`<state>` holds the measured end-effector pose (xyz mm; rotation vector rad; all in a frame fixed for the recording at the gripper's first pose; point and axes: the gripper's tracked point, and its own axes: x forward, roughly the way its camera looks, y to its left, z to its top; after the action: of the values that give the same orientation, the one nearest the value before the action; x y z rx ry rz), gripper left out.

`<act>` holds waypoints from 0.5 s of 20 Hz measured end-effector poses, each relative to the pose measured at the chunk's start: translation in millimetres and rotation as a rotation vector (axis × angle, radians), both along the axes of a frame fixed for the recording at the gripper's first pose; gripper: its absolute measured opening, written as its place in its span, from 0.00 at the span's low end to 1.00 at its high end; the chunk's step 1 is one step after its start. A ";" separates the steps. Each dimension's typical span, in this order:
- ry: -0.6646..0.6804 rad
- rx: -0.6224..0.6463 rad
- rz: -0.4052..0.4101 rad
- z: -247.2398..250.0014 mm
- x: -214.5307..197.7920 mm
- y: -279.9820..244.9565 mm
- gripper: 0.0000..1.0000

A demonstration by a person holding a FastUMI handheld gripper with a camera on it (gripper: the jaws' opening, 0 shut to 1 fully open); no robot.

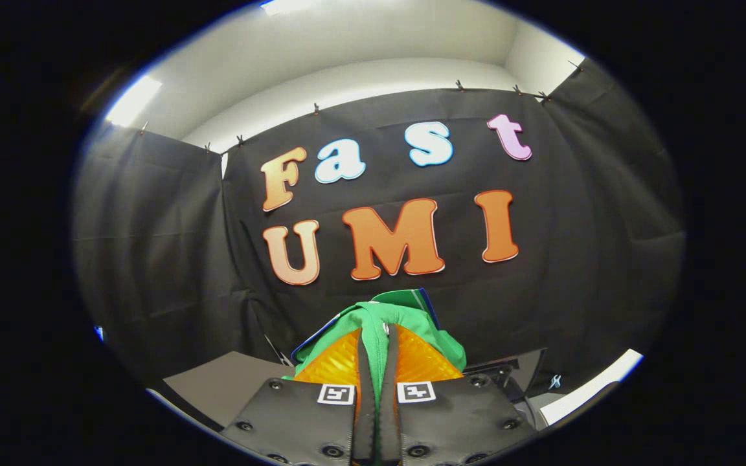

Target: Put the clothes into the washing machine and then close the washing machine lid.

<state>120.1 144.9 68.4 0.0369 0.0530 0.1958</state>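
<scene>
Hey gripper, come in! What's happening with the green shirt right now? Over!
Gripper fingers shut on green garment, cloth pinched between them. Garment held up before the black cloth wall. Nothing blocking ahead.

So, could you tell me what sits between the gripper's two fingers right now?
In the gripper view, a fold of green cloth is pinched between the fingers of the gripper, which press on it from both sides.
</scene>
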 end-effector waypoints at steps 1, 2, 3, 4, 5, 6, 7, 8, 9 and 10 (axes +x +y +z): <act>0.001 -0.002 -0.007 -1.7 1.1 -11.8 0.11; 0.004 -0.006 -0.016 -3.1 3.9 -24.8 0.11; 0.008 -0.009 -0.023 -5.2 5.2 -37.3 0.11; 0.013 -0.012 -0.029 -8.6 6.3 -49.2 0.11; 0.020 -0.013 -0.033 -12.3 8.2 -60.2 0.11; 0.029 -0.013 -0.037 -15.6 10.4 -72.6 0.11; 0.038 -0.014 -0.040 -20.5 11.6 -81.1 0.11; 0.047 -0.015 -0.039 -24.7 13.5 -88.5 0.11; 0.058 -0.016 -0.038 -32.7 14.3 -95.3 0.11; 0.070 -0.018 -0.039 -40.3 14.4 -102.7 0.11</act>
<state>134.4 42.2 28.2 0.0269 0.1235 0.1553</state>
